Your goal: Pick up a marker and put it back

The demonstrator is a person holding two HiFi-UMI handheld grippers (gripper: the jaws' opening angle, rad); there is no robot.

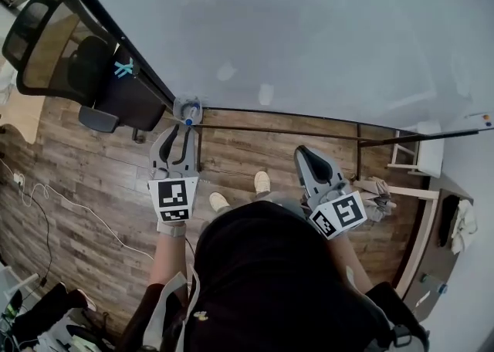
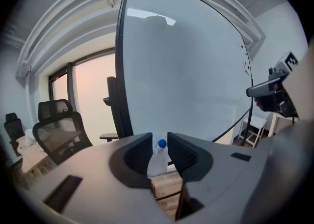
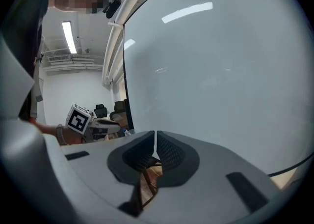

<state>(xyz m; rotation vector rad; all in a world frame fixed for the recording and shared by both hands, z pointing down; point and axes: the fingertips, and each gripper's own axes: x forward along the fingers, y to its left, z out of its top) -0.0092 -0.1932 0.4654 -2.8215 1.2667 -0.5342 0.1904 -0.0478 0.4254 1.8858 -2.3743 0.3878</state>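
1. A person stands at a large whiteboard [image 1: 309, 34] over a wood-plank floor [image 1: 93, 181], a handheld gripper in each hand, seen from the head view.
2. The left gripper [image 1: 177, 136] points at the board's lower left corner. Its jaws are spread with a clear gap and nothing is gripped between them.
3. Just beyond those jaws stands the only container in sight, a translucent bottle [image 1: 189, 111] with a blue cap [image 2: 162, 144], set at the board's bottom rail. In the left gripper view the bottle lines up with the gap but sits past the tips, apart from them. Its contents cannot be made out.
4. The right gripper [image 1: 302, 150] is held level with the left, farther along the board. Its jaws are pressed together to a thin slit, with nothing between them.
5. No marker can be picked out. Small coloured items [image 1: 485, 119] at the board's far right edge are too small to tell.
6. A black office chair [image 1: 69, 49] stands left of the board.
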